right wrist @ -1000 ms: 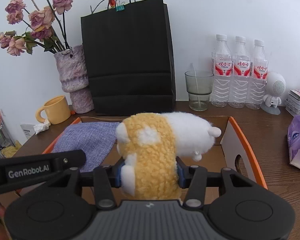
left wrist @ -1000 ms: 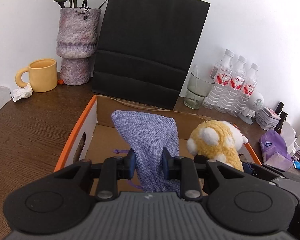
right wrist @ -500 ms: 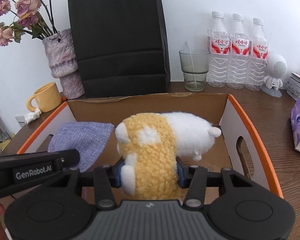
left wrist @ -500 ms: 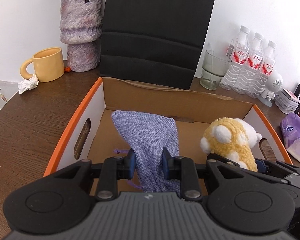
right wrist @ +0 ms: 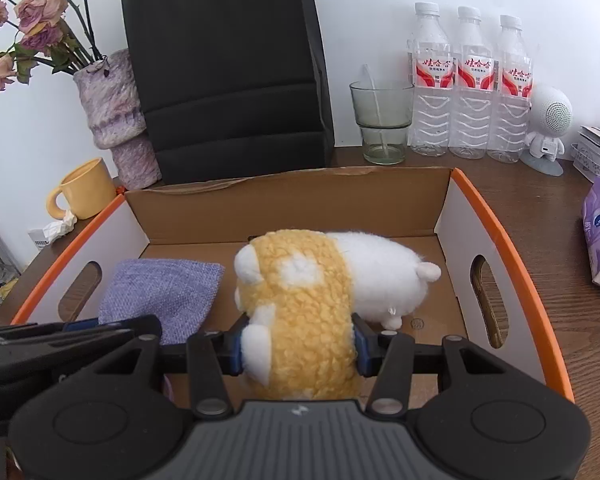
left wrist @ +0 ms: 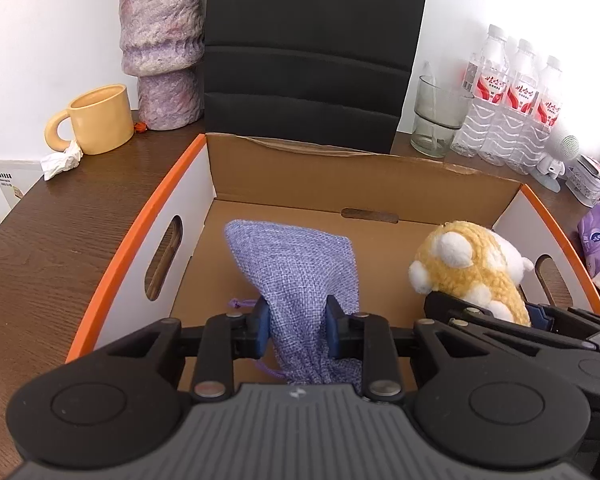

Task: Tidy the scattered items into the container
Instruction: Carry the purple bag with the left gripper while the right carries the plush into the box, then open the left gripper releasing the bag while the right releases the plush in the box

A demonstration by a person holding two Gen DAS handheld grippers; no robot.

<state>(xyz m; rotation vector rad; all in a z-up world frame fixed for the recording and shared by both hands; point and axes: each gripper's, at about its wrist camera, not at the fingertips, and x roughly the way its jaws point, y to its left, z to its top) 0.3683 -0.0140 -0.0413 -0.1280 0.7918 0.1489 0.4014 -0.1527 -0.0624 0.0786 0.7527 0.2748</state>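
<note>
Purple burlap pouch (left wrist: 300, 264) sits clamped in the left tongs (left wrist: 294, 330), whose jaws are opening; right tongs (right wrist: 298, 346) clamp the plush toy (right wrist: 312, 300) inside the cardboard box (left wrist: 364, 176).

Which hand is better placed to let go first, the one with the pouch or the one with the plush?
Probably the left. Its gripper holds the purple pouch low inside the cardboard box; the right gripper grips a bulkier plush toy.
</note>
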